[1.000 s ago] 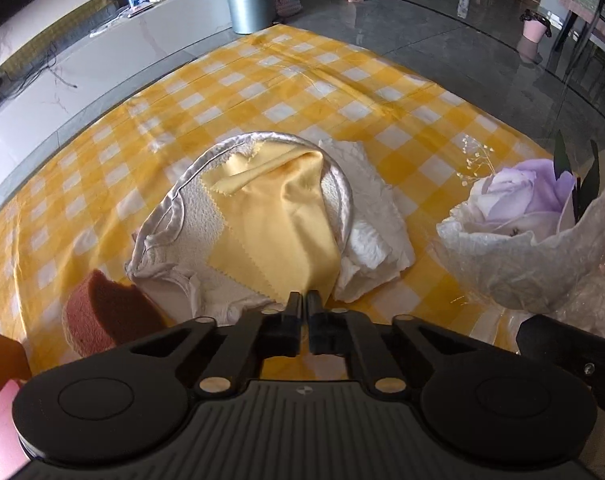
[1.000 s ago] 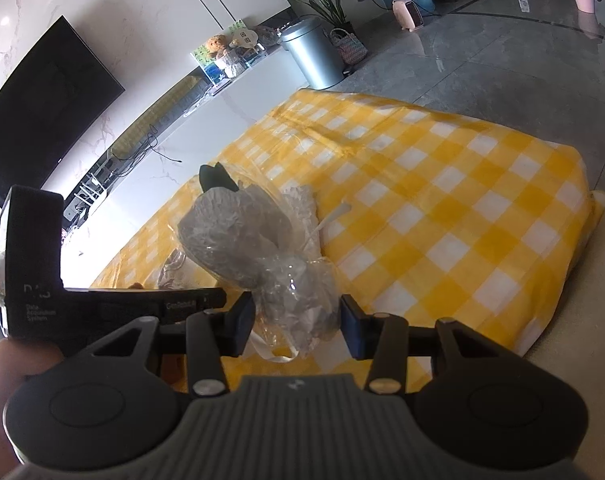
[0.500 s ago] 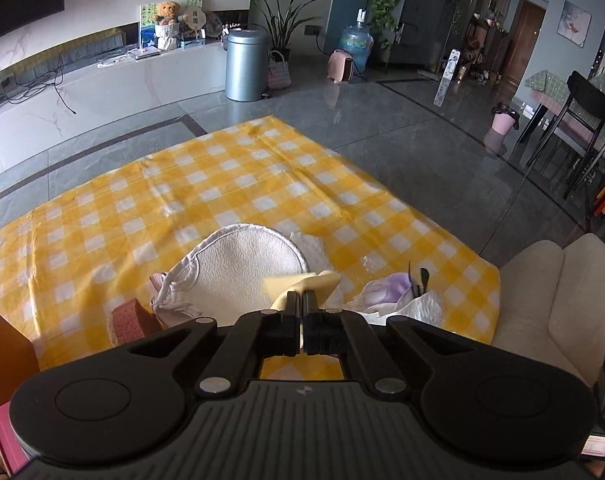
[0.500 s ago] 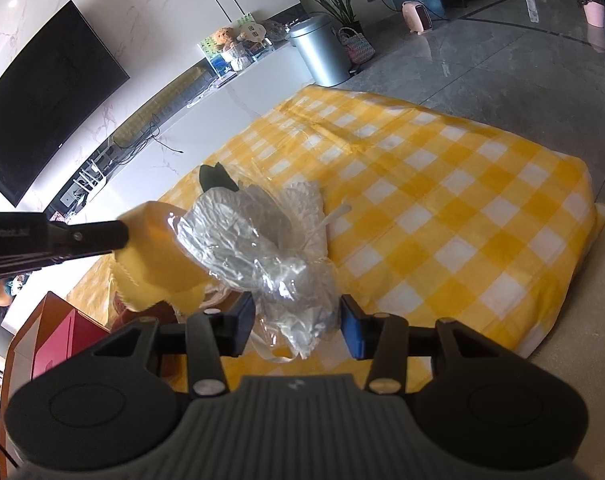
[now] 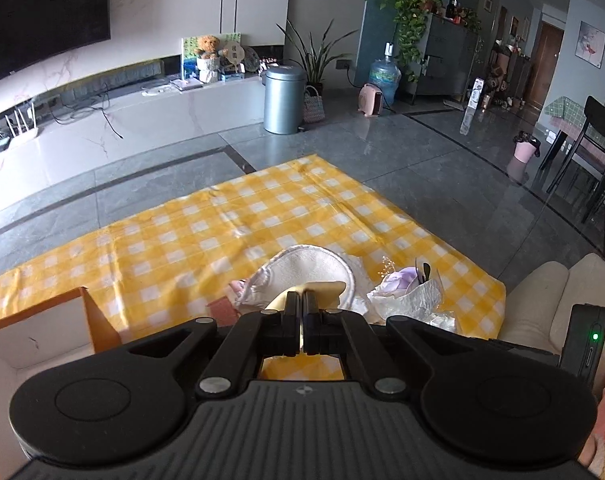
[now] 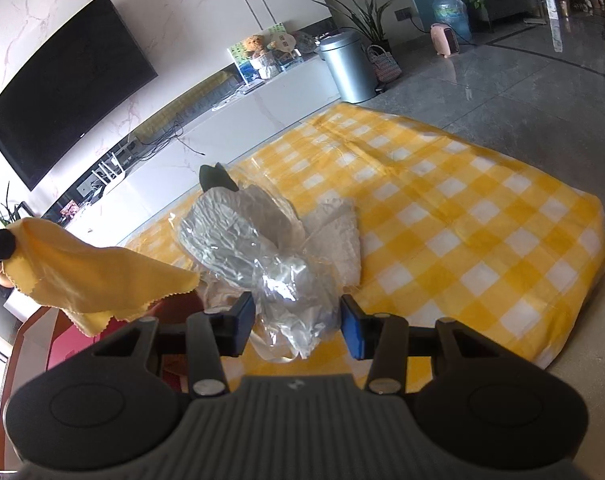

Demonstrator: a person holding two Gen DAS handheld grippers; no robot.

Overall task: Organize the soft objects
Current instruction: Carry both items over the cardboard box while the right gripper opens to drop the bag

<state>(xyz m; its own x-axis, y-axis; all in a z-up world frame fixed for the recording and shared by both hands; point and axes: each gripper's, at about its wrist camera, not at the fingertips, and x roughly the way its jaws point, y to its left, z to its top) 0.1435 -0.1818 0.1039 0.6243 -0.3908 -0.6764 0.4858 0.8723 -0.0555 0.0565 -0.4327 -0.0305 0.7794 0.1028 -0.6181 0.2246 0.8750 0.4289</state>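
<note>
On the grey tiled floor, a yellow-and-white checked cloth lies spread flat, taking up most of the middle ground in both views.

Near left, left wrist view: an open orange box with a pale inside, its corner at the cloth's near edge.

Near centre of the cloth, a heap of soft things:
- a round cream pad with a pale satin rim, lying over white fabric;
- just right of it, a wrapped bouquet on its side, clear and silvery film around it, purple flower head pointing away in the left wrist view;
- a crumpled white lacy cloth under and beyond the bouquet in the right wrist view.

Left gripper: jaws pressed together on a yellow cloth. Right wrist view shows that cloth lifted clear, hanging in the air at left, zigzag edge down, above the box side of the scene.

Right gripper: jaws spread wide, one either side of the bouquet's wrapped stem end; film fills much of the gap, but contact with the pads cannot be told.

Far side: a silver bin against a low white bench.
</note>
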